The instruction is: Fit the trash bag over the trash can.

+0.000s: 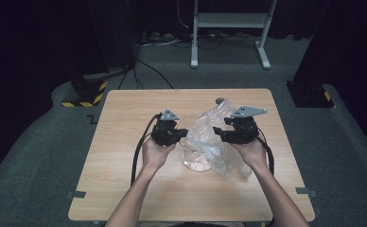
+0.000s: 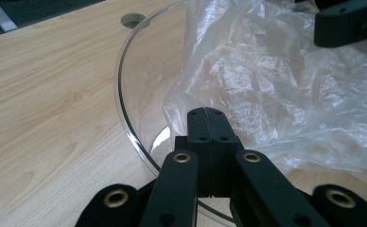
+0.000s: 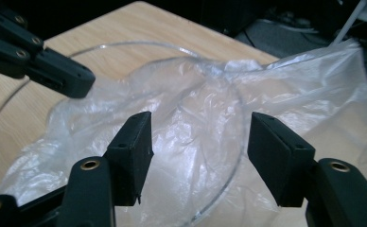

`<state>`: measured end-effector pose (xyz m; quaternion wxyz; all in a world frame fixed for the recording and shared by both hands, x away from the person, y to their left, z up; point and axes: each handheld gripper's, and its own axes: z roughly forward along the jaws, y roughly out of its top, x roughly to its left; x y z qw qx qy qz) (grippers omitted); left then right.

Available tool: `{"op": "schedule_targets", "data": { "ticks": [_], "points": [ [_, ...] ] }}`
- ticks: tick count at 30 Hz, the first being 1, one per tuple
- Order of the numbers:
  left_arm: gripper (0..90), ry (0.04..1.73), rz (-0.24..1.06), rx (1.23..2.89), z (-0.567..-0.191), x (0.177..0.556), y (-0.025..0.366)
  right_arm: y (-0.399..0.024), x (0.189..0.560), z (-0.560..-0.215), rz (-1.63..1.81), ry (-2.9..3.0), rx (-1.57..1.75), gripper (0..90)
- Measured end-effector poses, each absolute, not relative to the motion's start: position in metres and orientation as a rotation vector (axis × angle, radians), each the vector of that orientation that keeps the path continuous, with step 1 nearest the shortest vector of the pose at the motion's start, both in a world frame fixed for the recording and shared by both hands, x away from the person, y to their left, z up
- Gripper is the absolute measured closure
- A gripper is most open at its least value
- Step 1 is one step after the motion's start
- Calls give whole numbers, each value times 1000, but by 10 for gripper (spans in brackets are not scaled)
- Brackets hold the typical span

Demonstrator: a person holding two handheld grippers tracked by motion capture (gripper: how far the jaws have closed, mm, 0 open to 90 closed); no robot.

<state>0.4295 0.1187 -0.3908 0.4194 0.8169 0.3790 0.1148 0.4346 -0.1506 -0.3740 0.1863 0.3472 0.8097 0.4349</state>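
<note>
A clear plastic bag (image 1: 218, 137) was seen lying crumpled near the middle of the wooden table (image 1: 125, 142), draped partly into and over a clear glass bowl (image 1: 194, 158) that stood on the tabletop between the two hands. In the high view the bag was spread from the bowl toward the right and the far side, with a loose tail trailing toward the near edge. The left gripper (image 1: 178, 134) was held at the left rim of the bowl, and in the left gripper view its jaws were pressed flat together with an edge of the bag (image 2: 285, 90) pinched at their tips just inside the bowl's rim (image 2: 123, 109); the thin film between the pads could be made out only faintly. The right gripper (image 1: 219, 133) was held over the bag on the right side of the bowl, and in the right gripper view its jaws were spread wide apart, with the bag (image 3: 205, 123) lying beyond and beneath them but not pressed by either pad. The curved rim of the bowl (image 3: 229, 156) was seen through the film between those jaws. The left gripper's tip (image 3: 77, 80) was visible in that view at the upper left, over the bag. A round hole (image 1: 219, 100) in the tabletop was seen just beyond the bag.
</note>
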Motion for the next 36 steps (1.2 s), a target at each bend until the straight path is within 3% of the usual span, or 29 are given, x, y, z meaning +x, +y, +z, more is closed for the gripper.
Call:
{"op": "schedule_targets", "data": {
  "ticks": [3,6,8,11,16,23,31,36],
  "points": [
    [899,949,286,2048,-391,430,118,-147,436,-378,1190,2297,978,417],
    [900,946,285,2051,-391,430,118,-142,433,-378,1125,2280,946,567],
    [900,946,285,2051,-391,430,118,-140,432,-378,1100,2282,932,599],
    [899,943,285,2050,-391,430,118,-134,431,-382,1038,2300,895,728],
    [898,936,279,2048,-392,429,118,-133,433,-384,1028,2319,886,867],
    [885,918,281,2044,-392,428,117,-131,433,-382,1040,2333,866,900],
    [468,898,353,1994,-383,423,113,-115,428,-376,1114,2409,792,900],
    [465,884,355,1980,-378,424,108,-95,423,-377,1110,2472,719,900]
  ]
}}
